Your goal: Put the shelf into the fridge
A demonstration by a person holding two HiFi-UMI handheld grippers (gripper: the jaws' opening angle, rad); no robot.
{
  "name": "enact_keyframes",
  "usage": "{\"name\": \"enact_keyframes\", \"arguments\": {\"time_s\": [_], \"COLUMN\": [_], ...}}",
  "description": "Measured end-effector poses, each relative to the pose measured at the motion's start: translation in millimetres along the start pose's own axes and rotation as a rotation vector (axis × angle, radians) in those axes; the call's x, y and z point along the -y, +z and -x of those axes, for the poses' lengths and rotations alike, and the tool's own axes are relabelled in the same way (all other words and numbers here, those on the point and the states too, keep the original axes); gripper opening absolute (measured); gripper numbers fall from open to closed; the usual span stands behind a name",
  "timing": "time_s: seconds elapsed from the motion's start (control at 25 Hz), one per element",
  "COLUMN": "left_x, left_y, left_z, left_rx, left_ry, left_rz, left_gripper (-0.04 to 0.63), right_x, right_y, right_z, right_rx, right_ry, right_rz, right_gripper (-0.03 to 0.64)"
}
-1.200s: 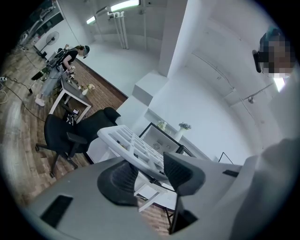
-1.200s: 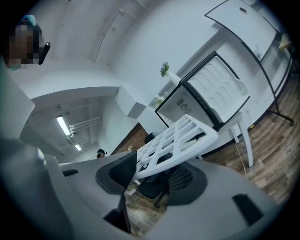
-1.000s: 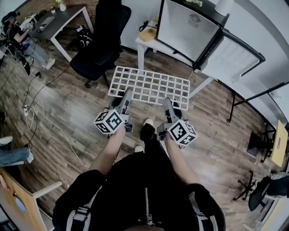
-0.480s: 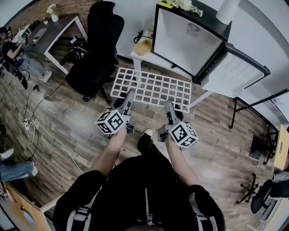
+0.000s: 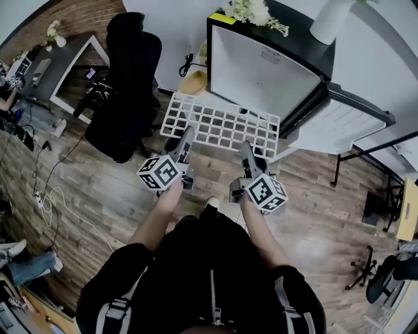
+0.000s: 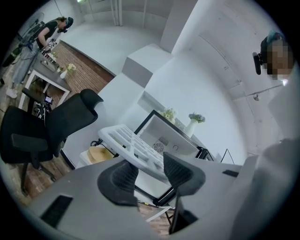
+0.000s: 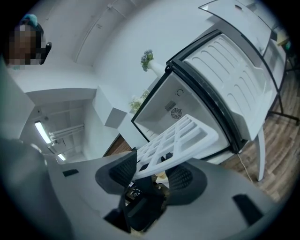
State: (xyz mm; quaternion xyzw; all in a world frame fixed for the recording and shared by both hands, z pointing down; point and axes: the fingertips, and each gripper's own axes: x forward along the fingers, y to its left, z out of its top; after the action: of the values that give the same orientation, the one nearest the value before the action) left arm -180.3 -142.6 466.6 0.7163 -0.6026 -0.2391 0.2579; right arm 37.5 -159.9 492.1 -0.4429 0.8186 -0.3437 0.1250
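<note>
A white grid shelf (image 5: 222,124) hangs level in the air, held by its near edge. My left gripper (image 5: 185,139) is shut on the shelf's near left edge, and my right gripper (image 5: 247,151) is shut on its near right edge. Just beyond the shelf's far edge stands a small black fridge (image 5: 261,72) with a white inside, its door (image 5: 339,114) swung open to the right. In the left gripper view the shelf (image 6: 133,145) passes between the pads toward the fridge (image 6: 171,140). The right gripper view shows the shelf (image 7: 178,140) pointing at the fridge opening (image 7: 180,105).
The fridge rests on a white table (image 5: 196,81) with a yellowish object (image 5: 193,83) on it. A black office chair (image 5: 127,85) is close on the left. A dark desk (image 5: 59,65) stands far left, with people near it. A vase and flowers (image 5: 251,10) sit on the fridge top.
Both grippers and the shelf have come closer to the fridge; its far edge now reaches the open front. The chair has slid leftward in the head view.
</note>
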Motion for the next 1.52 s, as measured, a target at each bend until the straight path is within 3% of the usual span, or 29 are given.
{"name": "enact_keyframes", "arguments": {"time_s": [0.88,1.52], "left_x": [9.8,-4.4], "left_y": [-4.8,-11.1], "left_z": [-178.6,-210.5], "left_rx": [-0.188,-0.245], "left_ry": [-0.234,-0.258], "left_rz": [0.032,0.054], "left_gripper": [0.175,0.175], "right_x": [54.2,66.6], "right_y": [74.6,80.8], "right_z": [-67.2,-91.8], "right_rx": [0.193,0.204], "right_ry": [-0.210,-0.246], "right_rz": [-0.013,0.002], "right_gripper": [0.201,0.199]}}
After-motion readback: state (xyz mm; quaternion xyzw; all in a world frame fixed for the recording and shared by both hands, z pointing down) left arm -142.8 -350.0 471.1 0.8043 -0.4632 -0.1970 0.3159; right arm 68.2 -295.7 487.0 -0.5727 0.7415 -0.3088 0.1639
